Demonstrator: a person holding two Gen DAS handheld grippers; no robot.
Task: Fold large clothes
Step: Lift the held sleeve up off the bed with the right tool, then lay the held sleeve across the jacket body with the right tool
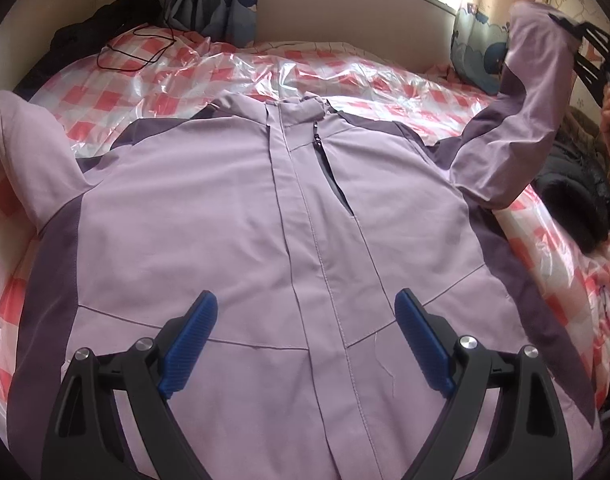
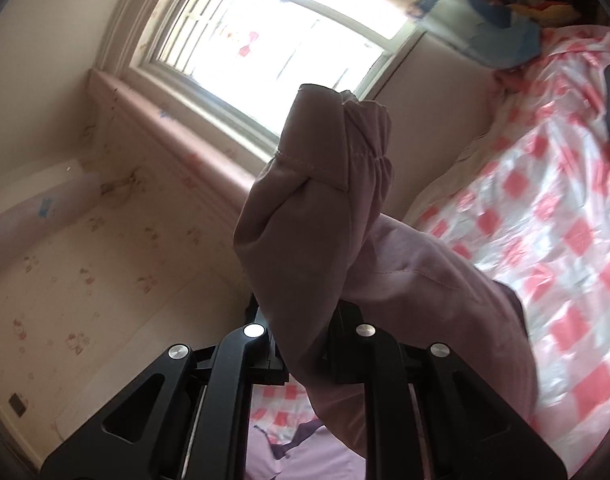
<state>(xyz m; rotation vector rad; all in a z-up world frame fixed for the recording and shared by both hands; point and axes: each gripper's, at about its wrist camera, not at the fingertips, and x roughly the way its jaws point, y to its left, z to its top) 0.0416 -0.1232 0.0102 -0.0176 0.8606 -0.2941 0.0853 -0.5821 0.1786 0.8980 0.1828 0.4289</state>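
Checked pink bedding (image 1: pixel 153 80) under a window carries a lilac jacket (image 1: pixel 233 240) lying flat, front up and unfolded, while the right gripper (image 2: pixel 305 344), clamped on the right sleeve's cuff (image 2: pixel 337 152), holds it raised and the left gripper (image 1: pixel 305 352) hovers wide and empty near the hem; folding seems barely begun

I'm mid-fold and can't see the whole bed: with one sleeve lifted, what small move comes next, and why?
Probably carry the sleeve across and lay it on the jacket's chest. The right hand-held gripper is shut on the cuff, held off the bed, while the jacket lies flat, front up. The left hand-held gripper hovers open over the hem, holding nothing.
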